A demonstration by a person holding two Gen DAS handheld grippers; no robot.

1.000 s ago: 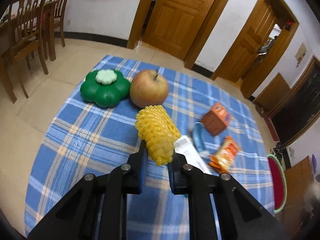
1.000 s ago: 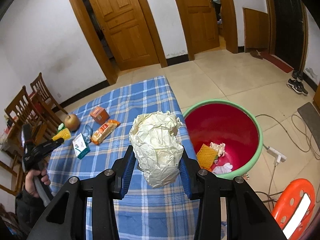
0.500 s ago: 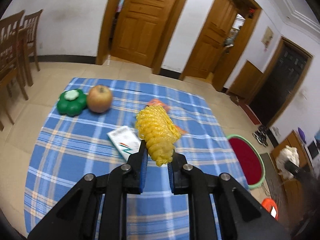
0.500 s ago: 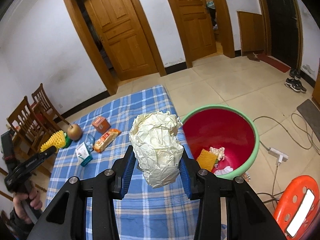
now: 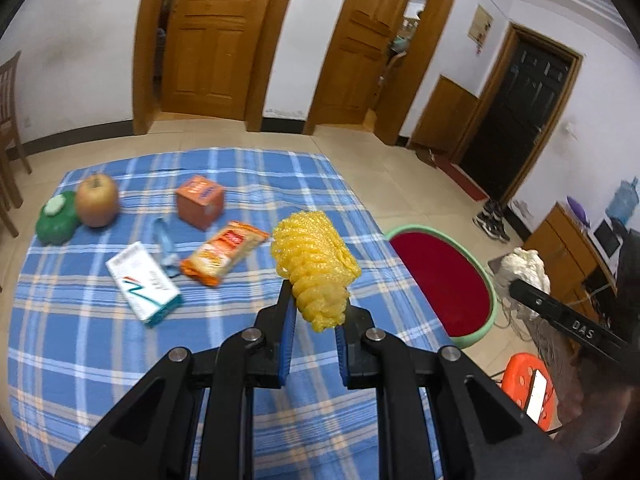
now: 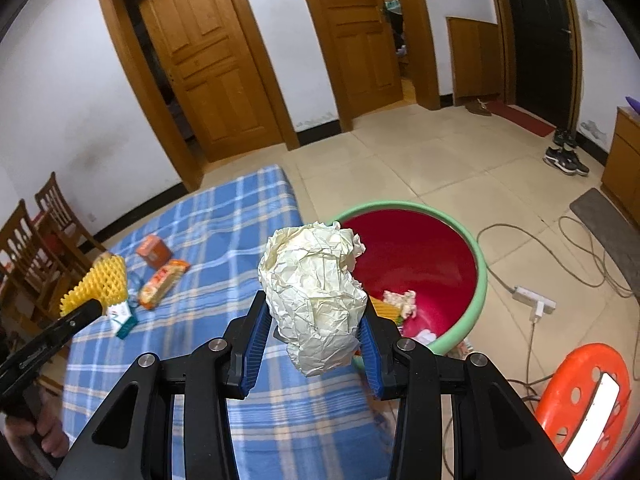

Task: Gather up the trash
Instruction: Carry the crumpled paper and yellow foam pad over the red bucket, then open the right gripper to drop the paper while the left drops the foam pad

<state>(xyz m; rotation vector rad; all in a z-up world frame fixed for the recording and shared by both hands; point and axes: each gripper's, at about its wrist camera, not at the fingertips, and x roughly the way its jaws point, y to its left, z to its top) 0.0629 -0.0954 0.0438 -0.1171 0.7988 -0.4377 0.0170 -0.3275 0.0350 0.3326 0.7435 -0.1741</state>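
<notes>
The bench (image 5: 80, 360), under a blue checked cloth, carries an apple (image 5: 97, 199), a green lid (image 5: 56, 221), an orange box (image 5: 200, 205), a white carton (image 5: 142, 288), a snack packet (image 5: 224, 257) and a small blue wrapper (image 5: 165, 245). Beside it on the floor, the red bin (image 6: 476, 280) already holds a few scraps, so collecting looks partly done. The right tool (image 6: 312, 344) pinches a paper ball (image 6: 316, 296) near the bin's rim, not yet released. The left tool (image 5: 314, 320) is pressed tight on a yellow foam net (image 5: 316, 268) above the bench, further from the bin. Both pieces remain to drop; what else on the bench counts as trash is unclear.
</notes>
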